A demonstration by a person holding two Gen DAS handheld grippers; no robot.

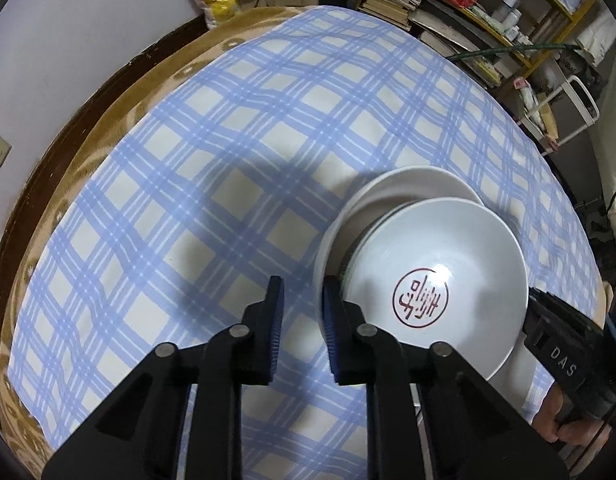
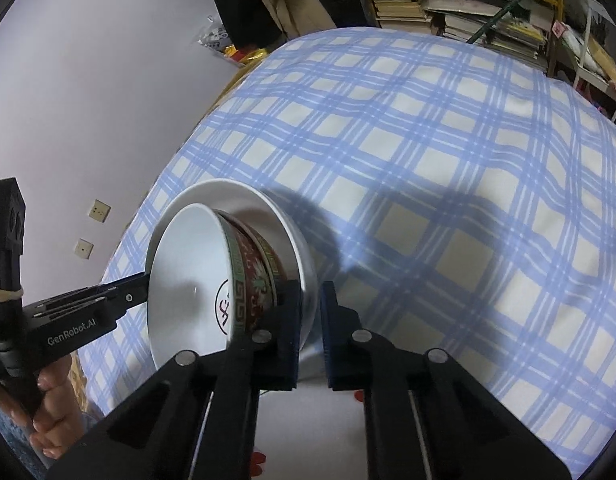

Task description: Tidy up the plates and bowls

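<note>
The left hand-held gripper (image 1: 303,294) points steeply down at the left rim of the plate (image 1: 408,184). Its jaws stand narrowly apart; the rim lies against the right finger, but whether both pads press on it cannot be determined. The plate sits on the tabletop, on a blue checked cloth (image 1: 228,160). A patterned bowl (image 2: 256,276) stands on the plate, with a white bowl (image 1: 448,248) bearing a red seal mark nested inside it. The right hand-held gripper (image 2: 310,300) points down at the plate's opposite rim, closed, with the rim clamped between its pads. A cluttered bookshelf (image 1: 468,12) stands beyond the tabletop's far right.
</note>
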